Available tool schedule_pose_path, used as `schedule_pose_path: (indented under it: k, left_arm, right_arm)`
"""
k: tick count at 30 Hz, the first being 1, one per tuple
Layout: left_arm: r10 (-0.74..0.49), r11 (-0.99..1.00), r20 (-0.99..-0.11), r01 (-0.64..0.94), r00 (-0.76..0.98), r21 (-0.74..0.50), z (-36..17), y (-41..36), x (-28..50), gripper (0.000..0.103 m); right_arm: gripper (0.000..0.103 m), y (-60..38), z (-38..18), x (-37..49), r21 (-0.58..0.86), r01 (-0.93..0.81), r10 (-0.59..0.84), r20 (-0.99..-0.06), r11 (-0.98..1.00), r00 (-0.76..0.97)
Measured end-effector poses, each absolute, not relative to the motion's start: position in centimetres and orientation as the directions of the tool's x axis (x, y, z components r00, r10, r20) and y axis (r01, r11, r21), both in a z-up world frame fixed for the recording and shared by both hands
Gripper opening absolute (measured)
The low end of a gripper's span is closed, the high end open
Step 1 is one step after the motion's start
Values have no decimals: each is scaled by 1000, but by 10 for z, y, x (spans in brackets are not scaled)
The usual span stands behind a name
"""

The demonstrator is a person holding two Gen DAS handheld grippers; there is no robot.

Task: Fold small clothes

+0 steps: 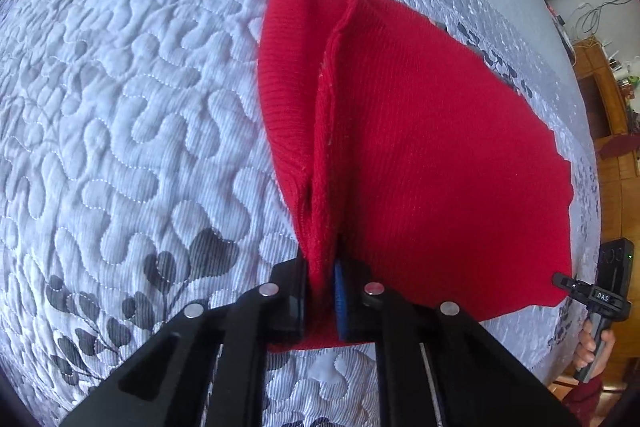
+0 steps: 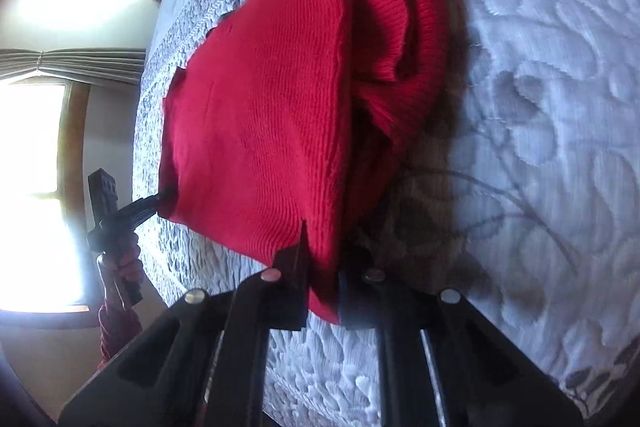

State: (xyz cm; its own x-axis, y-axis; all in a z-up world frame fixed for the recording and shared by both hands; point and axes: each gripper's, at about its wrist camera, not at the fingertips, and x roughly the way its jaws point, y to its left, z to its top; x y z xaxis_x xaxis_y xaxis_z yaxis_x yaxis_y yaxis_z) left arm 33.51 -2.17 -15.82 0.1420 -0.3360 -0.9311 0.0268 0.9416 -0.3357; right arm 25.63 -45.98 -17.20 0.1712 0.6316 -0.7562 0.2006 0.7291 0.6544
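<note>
The left gripper (image 1: 320,291) is clamped on a bunched edge of the red knit garment (image 1: 420,147), w/ cloth pinched between its 2 pads and a ridge of fabric rising away from the jaws. The right gripper (image 2: 324,287) is likewise closed on a corner of the same garment, seen from its own wrist cam; in the left view it shows small at the far right edge (image 1: 568,283), tips touching the hem. The garment lies mostly on the quilted bedspread (image 1: 140,107), 1 panel stretched fairly flat between the 2 grips, w/ a ribbed part, probably a sleeve or cuff, slumped loose beside the ridge (image 2: 400,27).

Risks from here, as a judgement:
- Uneven pull. If 1 gripper leads the other, the held edge skews and the fold lands crooked.
- Slip. Knit is stretchy and thick; the left grip holds a bunch, not a single layer, so part of it could slide out mid-carry.
- Loose ribbed part. It isn't held by either gripper, so it may drag, flop out or get trapped lumpy inside the fold.
- Quilt texture could catch the knit and bunch the lower layer.

How many layers the right jaws hold can't be told; shadow hides that spot.
</note>
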Motion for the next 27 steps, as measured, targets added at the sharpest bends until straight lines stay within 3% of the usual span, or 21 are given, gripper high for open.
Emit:
schedule_pose_path:
  k: [20,27]
  left_arm:
    - [-317,942,-942,155,110,-298,-131,-43,204,11]
    - [-231,962,-963,179,136,-206,-148,-56,180,12]
  right_arm:
    - [9,-463,-137,130,561,175,551,-828,809,106]
    - [10,-449,-148,119,475,178,465,-880,862,99]
